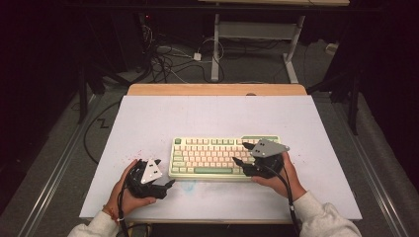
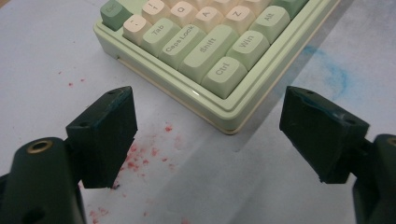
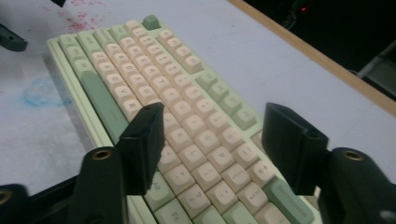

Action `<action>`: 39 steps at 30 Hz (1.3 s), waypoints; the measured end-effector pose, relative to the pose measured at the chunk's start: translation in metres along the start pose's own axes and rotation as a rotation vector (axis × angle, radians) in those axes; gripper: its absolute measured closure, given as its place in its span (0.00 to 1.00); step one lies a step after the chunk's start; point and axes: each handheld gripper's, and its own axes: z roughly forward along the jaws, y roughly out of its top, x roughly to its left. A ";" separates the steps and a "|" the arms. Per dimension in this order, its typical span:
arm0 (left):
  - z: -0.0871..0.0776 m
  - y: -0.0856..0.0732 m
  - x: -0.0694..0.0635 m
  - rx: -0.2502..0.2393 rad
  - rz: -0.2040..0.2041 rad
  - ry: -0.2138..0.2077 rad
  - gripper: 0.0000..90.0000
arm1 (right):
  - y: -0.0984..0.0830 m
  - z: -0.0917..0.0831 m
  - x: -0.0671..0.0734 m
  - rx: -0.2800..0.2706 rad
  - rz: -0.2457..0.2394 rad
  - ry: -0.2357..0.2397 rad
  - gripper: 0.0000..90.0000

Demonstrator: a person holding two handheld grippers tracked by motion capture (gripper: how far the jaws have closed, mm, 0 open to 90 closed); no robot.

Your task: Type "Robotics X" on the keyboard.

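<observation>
A pale green keyboard (image 1: 217,157) with cream and green keys lies on the white table cover, near the front. My left gripper (image 1: 167,172) rests by the keyboard's front left corner, jaws wide apart and pointing at the Ctrl key corner (image 2: 223,71). In the left gripper view, the left gripper (image 2: 208,95) is open and has only table and keyboard edge between its pads. My right gripper (image 1: 241,153) hovers over the keyboard's right end. In the right gripper view, the right gripper (image 3: 214,112) stands open above the keys (image 3: 187,135) and touches none of them.
The white cover (image 1: 148,118) carries red specks (image 2: 140,158) near the left gripper and a blue smear (image 3: 44,91) in front of the keyboard. A wooden table edge (image 1: 217,89) runs along the far side. Cables and another table's legs (image 1: 215,54) stand on the floor beyond.
</observation>
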 end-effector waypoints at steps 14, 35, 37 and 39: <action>-0.003 0.003 0.000 -0.031 -0.009 0.017 0.22 | -0.023 -0.041 -0.008 -0.066 0.037 -0.105 0.31; -0.012 0.020 0.007 -0.058 -0.093 -0.035 0.62 | -0.068 -0.075 -0.004 -0.055 0.069 -0.195 0.30; -0.013 0.024 0.008 -0.061 -0.097 -0.050 0.72 | -0.070 -0.077 -0.002 -0.052 0.070 -0.192 0.30; -0.013 0.028 0.009 -0.062 -0.093 -0.058 0.79 | -0.072 -0.078 -0.001 -0.048 0.069 -0.192 0.30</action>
